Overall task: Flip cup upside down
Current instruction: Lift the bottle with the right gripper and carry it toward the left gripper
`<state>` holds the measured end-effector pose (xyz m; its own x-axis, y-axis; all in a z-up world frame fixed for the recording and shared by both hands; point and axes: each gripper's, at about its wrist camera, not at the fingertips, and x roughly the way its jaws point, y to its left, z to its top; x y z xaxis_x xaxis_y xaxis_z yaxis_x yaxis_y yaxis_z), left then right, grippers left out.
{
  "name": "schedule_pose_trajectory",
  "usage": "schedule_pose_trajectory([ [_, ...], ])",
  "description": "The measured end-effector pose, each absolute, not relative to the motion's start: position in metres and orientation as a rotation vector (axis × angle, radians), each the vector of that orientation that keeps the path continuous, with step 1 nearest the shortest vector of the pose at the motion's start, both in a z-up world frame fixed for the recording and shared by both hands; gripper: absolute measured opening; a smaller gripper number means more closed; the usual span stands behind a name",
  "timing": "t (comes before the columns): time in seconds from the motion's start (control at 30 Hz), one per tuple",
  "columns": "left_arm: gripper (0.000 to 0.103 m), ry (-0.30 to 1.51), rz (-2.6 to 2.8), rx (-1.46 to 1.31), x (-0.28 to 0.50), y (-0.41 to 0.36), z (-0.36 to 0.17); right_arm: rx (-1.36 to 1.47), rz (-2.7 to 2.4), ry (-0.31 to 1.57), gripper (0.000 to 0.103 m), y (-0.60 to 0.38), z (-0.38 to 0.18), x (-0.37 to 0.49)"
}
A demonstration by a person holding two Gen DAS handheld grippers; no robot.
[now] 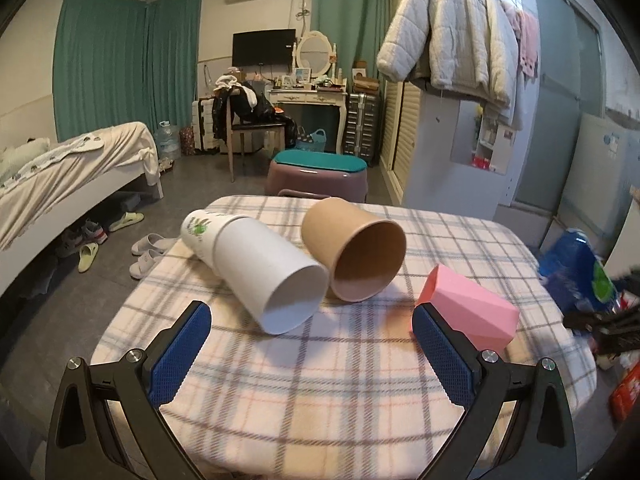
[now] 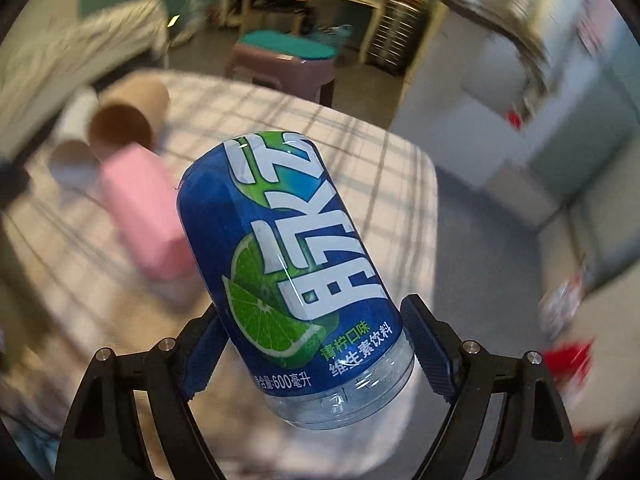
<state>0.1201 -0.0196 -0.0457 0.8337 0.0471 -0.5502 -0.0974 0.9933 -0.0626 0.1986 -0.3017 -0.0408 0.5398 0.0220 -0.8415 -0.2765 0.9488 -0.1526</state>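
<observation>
Three cups lie on their sides on the plaid tablecloth (image 1: 344, 380). A white paper cup (image 1: 260, 264), nested in a second one with a green print, opens toward me. A brown paper cup (image 1: 352, 248) touches its right side, mouth toward me. A pink faceted container (image 1: 472, 304) lies further right. My left gripper (image 1: 310, 320) is open just in front of the white cup's mouth, nothing between its fingers. My right gripper (image 2: 310, 316) is shut on a blue-labelled drink bottle (image 2: 288, 240), held in the air off the table's right side. The same bottle (image 1: 576, 264) shows at the right edge.
A purple stool with a teal top (image 1: 318, 174) stands behind the table. A bed (image 1: 60, 172) and slippers (image 1: 148, 252) are on the left, a cabinet with a hanging white jacket (image 1: 452, 28) on the right. The right wrist view is motion-blurred.
</observation>
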Motion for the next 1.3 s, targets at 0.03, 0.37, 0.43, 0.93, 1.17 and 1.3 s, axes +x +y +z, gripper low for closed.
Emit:
schedule_pose_trajectory([
  [0.03, 0.103, 0.577, 0.075, -0.099, 0.119, -0.016, -0.045, -0.225, 0.173, 0.99, 0.084, -0.296, -0.036, 0.184],
  [0.37, 0.103, 0.555, 0.079, -0.131, 0.096, 0.034, -0.056, -0.012, 0.238, 1.083, 0.084, -0.19, -0.057, 0.148],
  [0.43, 0.103, 0.559, 0.086, -0.146, 0.093, 0.048, -0.06, 0.003, 0.229, 1.102, 0.084, -0.171, -0.062, 0.15],
  [0.93, 0.103, 0.592, 0.073, -0.12, 0.1, 0.083, -0.079, 0.005, 0.165, 1.13, 0.084, -0.123, -0.086, 0.171],
  [1.17, 0.103, 0.587, 0.069, -0.115, 0.097, 0.078, -0.074, -0.007, 0.192, 0.988, 0.091, -0.132, -0.065, 0.152],
  [1.3, 0.103, 0.573, 0.061, -0.091, 0.09, 0.062, -0.064, -0.005, 0.204, 0.872, 0.091, -0.148, -0.045, 0.135],
])
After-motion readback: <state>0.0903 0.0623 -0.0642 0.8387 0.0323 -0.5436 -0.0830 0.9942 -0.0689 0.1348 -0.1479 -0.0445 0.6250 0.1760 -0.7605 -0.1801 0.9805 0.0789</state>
